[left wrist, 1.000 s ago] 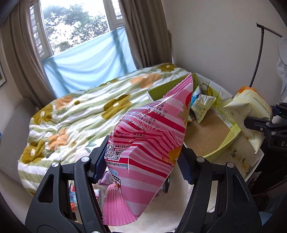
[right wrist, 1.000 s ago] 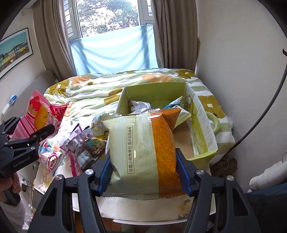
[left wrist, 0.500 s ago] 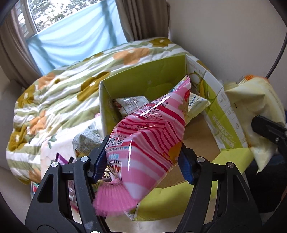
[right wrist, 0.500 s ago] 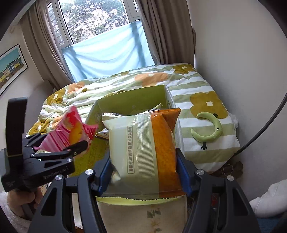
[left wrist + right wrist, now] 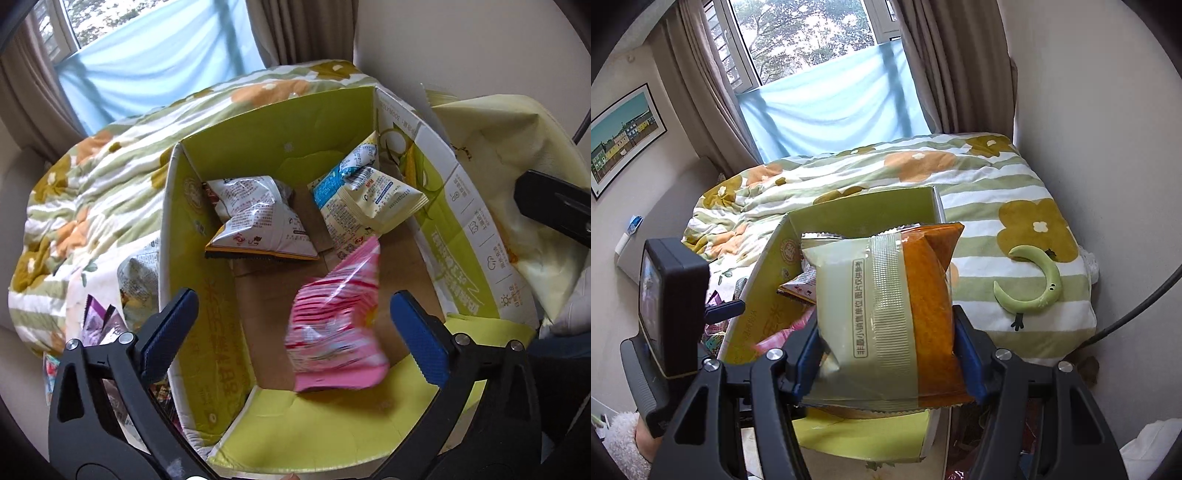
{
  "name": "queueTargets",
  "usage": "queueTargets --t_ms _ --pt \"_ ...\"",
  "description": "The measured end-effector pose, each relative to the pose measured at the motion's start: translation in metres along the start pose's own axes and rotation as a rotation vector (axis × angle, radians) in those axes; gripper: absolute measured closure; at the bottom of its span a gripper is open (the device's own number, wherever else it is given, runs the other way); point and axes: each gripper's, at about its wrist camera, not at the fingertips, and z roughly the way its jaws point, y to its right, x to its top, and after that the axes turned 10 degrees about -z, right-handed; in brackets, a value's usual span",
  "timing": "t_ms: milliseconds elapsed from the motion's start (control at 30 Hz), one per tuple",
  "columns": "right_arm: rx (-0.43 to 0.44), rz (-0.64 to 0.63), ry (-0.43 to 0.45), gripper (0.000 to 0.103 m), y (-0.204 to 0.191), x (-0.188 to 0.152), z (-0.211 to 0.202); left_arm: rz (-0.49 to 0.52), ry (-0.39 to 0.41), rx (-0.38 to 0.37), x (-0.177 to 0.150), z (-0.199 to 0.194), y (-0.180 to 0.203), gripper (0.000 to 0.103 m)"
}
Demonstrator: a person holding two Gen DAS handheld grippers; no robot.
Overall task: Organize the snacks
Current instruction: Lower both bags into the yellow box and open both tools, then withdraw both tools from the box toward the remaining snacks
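Bedside green box [image 5: 280, 122]: left tongs [image 5: 293, 325] just opened, pink bag [image 5: 338, 328] loose; right tongs [image 5: 886, 354] clamp orange bag [image 5: 886, 317].

I'm looking into a home bedroom: a bed under a floral quilt [image 5: 979, 173], curtained window [image 5: 812, 44] at twelve o'clock, framed picture [image 5: 622, 136] at nine.

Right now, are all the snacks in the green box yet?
Not yet. Two packets already lie in the green box. The left gripper has just opened, and the pink bag is dropping in. The right gripper holds the orange-and-cream bag above the box. More snacks wait outside.
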Motion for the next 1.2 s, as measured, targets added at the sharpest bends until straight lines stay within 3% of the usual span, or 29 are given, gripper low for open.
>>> queueTargets --t_ms 367,533,800,867,900,933,1200 --pt "0.050 -0.029 -0.030 0.043 -0.005 0.009 0.015 -0.101 0.049 0.005 -0.010 -0.042 -0.043 0.000" --pt "0.091 -0.022 -0.081 0.043 -0.019 0.008 0.032 -0.131 0.041 0.000 -0.014 -0.050 -0.056 0.000" --pt "0.080 0.055 -0.140 0.041 -0.022 -0.004 0.055 -0.130 0.014 0.019 -0.025 -0.053 -0.067 0.000" --pt "0.057 0.078 -0.127 0.029 -0.021 -0.009 0.054 -0.130 0.007 0.019 -0.029 -0.052 -0.069 0.000" --pt "0.049 0.084 -0.123 0.011 -0.020 -0.011 0.053 -0.129 0.004 0.021 -0.030 -0.051 -0.069 0.000" --pt "0.046 0.088 -0.117 0.003 -0.019 -0.013 0.052 -0.129 0.002 0.022 -0.032 -0.051 -0.069 0.000" --pt "0.023 0.057 -0.129 0.002 -0.021 -0.036 0.047 -0.141 -0.005 0.019 -0.044 -0.050 -0.068 0.000"
